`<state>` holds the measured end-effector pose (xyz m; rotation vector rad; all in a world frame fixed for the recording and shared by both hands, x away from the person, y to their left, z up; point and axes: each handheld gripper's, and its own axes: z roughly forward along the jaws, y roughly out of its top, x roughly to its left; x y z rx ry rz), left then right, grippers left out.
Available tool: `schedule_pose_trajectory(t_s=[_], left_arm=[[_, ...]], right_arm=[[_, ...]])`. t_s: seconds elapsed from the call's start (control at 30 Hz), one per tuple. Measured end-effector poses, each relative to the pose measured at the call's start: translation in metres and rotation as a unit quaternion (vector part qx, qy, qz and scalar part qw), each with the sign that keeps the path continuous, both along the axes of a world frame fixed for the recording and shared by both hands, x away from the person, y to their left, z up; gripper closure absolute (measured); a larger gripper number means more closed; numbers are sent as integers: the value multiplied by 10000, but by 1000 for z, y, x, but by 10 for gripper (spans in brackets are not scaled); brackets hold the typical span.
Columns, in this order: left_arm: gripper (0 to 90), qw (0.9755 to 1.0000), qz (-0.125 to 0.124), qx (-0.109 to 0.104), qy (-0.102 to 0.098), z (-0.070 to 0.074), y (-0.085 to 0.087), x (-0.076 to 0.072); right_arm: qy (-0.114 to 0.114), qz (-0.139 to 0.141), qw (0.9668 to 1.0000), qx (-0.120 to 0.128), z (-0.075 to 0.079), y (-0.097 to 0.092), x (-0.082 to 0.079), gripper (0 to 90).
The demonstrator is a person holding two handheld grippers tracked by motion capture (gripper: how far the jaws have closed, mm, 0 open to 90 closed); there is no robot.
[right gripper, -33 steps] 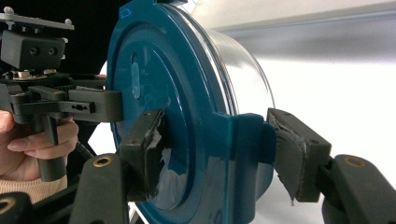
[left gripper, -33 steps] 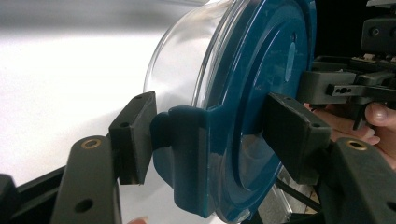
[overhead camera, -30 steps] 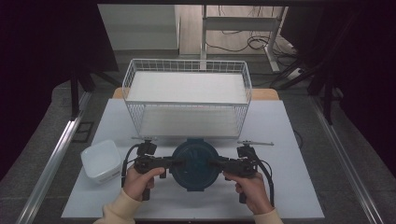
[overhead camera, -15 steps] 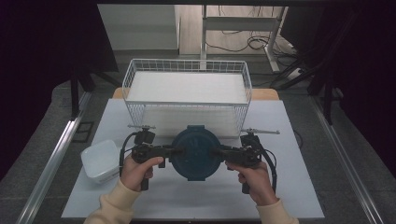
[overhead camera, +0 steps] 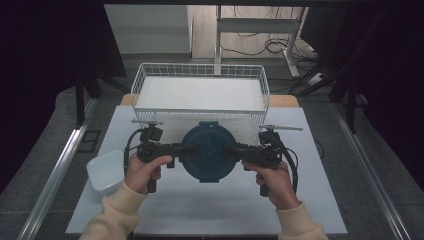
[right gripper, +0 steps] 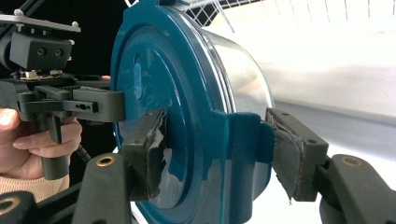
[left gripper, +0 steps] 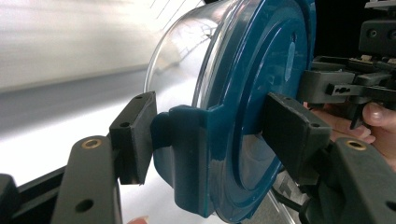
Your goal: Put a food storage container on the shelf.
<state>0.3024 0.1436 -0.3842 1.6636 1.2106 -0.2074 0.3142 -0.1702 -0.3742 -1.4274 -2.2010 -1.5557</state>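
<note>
Both claws, left gripper (overhead camera: 181,149) and right gripper (overhead camera: 236,150), clamp the lidded container (overhead camera: 207,151), hiding its latches.

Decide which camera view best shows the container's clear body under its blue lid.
The left gripper view: the clear body curves out behind the blue lid. The right gripper view shows a narrower strip of it; in the high view the lid covers it.

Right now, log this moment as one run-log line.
left gripper: shut on container | right gripper: shut on container | near wire basket
</note>
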Motion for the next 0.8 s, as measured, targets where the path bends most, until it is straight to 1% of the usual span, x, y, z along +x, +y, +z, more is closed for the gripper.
schedule_pose_trajectory(t_s=[0.07,0.1,0.23,0.33,0.6,0.8], left_arm=[[361,10000,-6,-1,-20,3,1,1],[361,10000,-8,0,-32,5,1,2],[361,10000,-15,-11,-74,12,3,4],[361,9999,-5,-65,-96,16,4,6],[361,9997,10,-106,-211,32,7,11],[361,9997,23,-59,-251,45,7,19]], right_arm=[[-24,6,10000,2,7,1,2,407],[-24,6,10000,2,7,1,2,407],[-46,42,10000,-24,14,3,5,408],[-112,49,9999,-58,21,4,7,409],[-254,80,9996,-75,41,6,12,412],[-279,80,9996,-20,48,6,19,414]])
